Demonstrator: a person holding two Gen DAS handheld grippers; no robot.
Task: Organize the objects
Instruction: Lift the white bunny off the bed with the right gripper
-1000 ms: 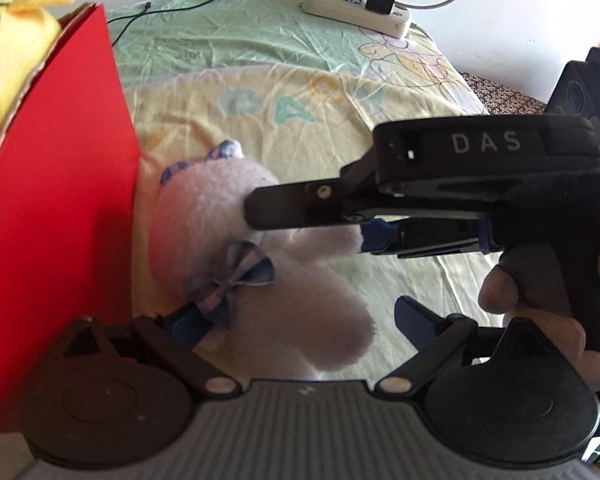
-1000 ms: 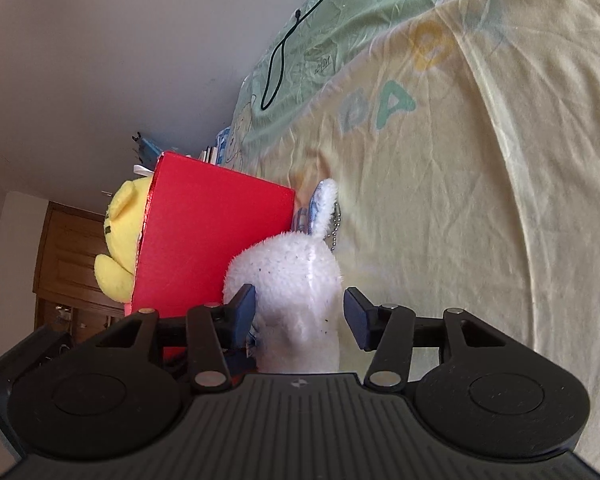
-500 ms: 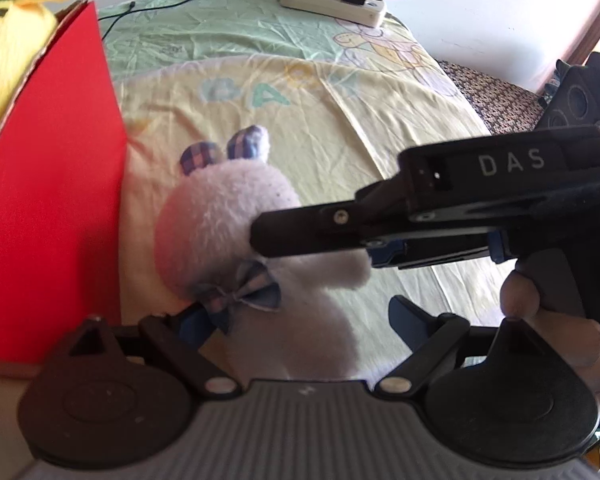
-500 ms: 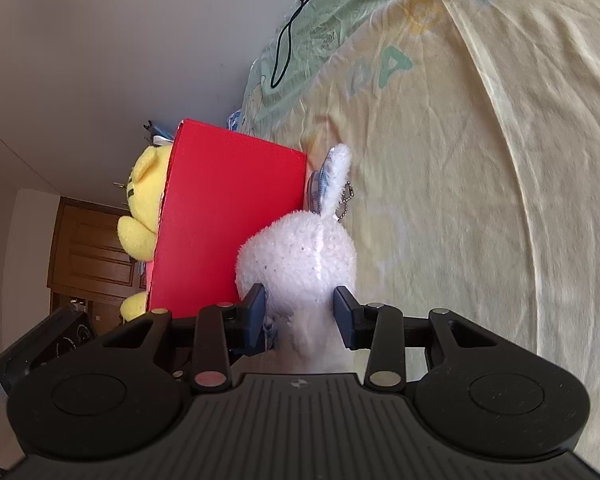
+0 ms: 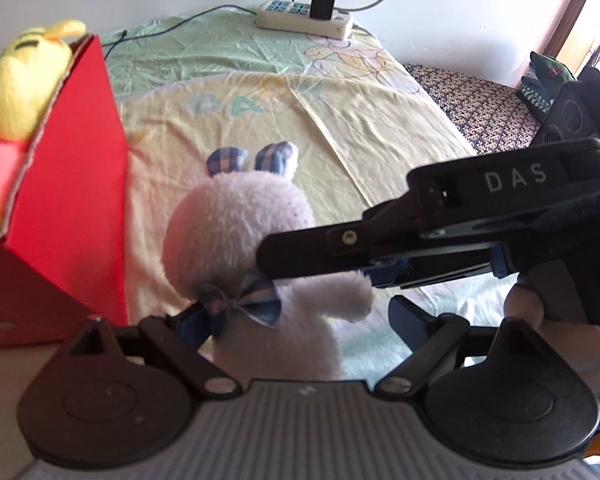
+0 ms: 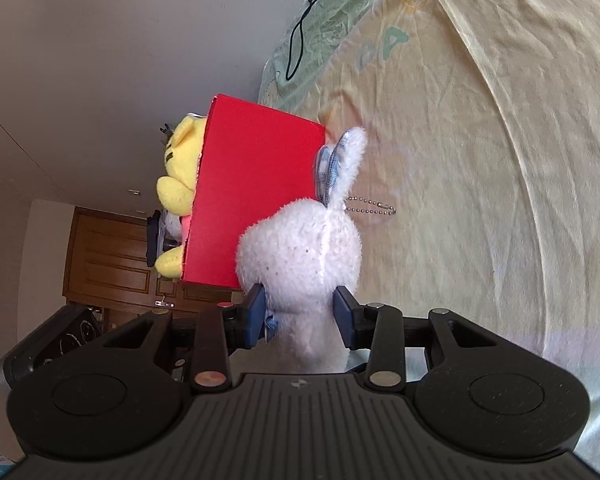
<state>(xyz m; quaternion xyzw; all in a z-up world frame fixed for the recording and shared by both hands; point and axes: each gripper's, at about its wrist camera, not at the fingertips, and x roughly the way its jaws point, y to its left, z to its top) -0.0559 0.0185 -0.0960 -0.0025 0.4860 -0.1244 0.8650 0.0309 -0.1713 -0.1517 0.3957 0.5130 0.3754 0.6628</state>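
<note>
A white plush bunny with blue plaid ears and a bow hangs just right of the red box. My right gripper comes in from the right, a hand on its handle. In the right wrist view this right gripper is shut on the bunny below its head. My left gripper is open, with the bunny's body between its spread fingers. A yellow plush toy lies in the open top of the box and shows behind the red box as the same yellow plush.
The yellow and green bed sheet spreads beyond the bunny. A power strip with a black charger and cables lies at the far edge by the wall. A patterned cushion is at the right. A wooden door stands behind the box.
The right gripper's fingers have gone from apart around the bunny to shut on it. Both grippers and the bunny have risen, so the box's open top now shows.
</note>
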